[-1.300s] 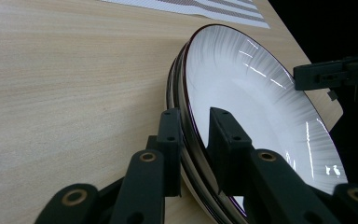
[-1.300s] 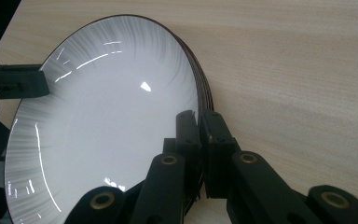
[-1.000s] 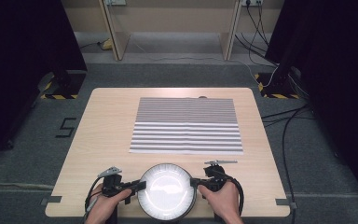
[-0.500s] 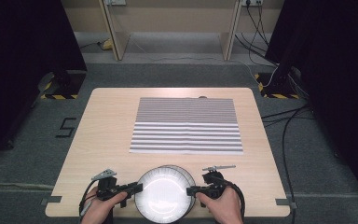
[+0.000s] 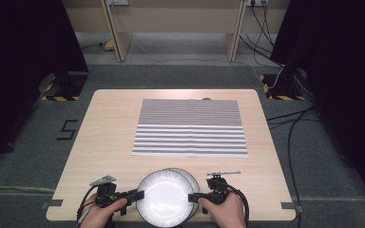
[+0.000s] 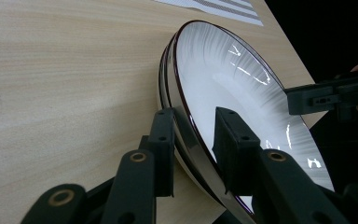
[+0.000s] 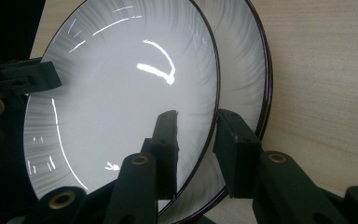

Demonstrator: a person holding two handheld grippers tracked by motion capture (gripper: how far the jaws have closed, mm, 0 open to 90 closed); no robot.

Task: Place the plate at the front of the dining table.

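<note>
Two white plates with dark rims lie stacked at the table's near edge. The upper plate point(image 5: 164, 199) sits offset toward me and to the left of the lower plate point(image 5: 191, 177). My left gripper point(image 5: 138, 194) is at the stack's left rim. In the left gripper view its jaws point(image 6: 196, 119) straddle both rims and have just been opening. My right gripper point(image 5: 193, 197) is at the right rim. In its own view the upper plate's point(image 7: 112, 102) rim runs between the jaws point(image 7: 199, 119), which have also just been opening and show slack.
A grey-and-white striped mat point(image 5: 190, 128) lies flat in the middle of the wooden table point(image 5: 109, 142). Dark floor, cables and black stands surround the table. A hand holds each gripper at the near edge.
One second ago a single plate outline showed between the grippers. Now the upper plate sits shifted toward me and left, uncovering the lower plate's far right rim. Both hands stayed put.
</note>
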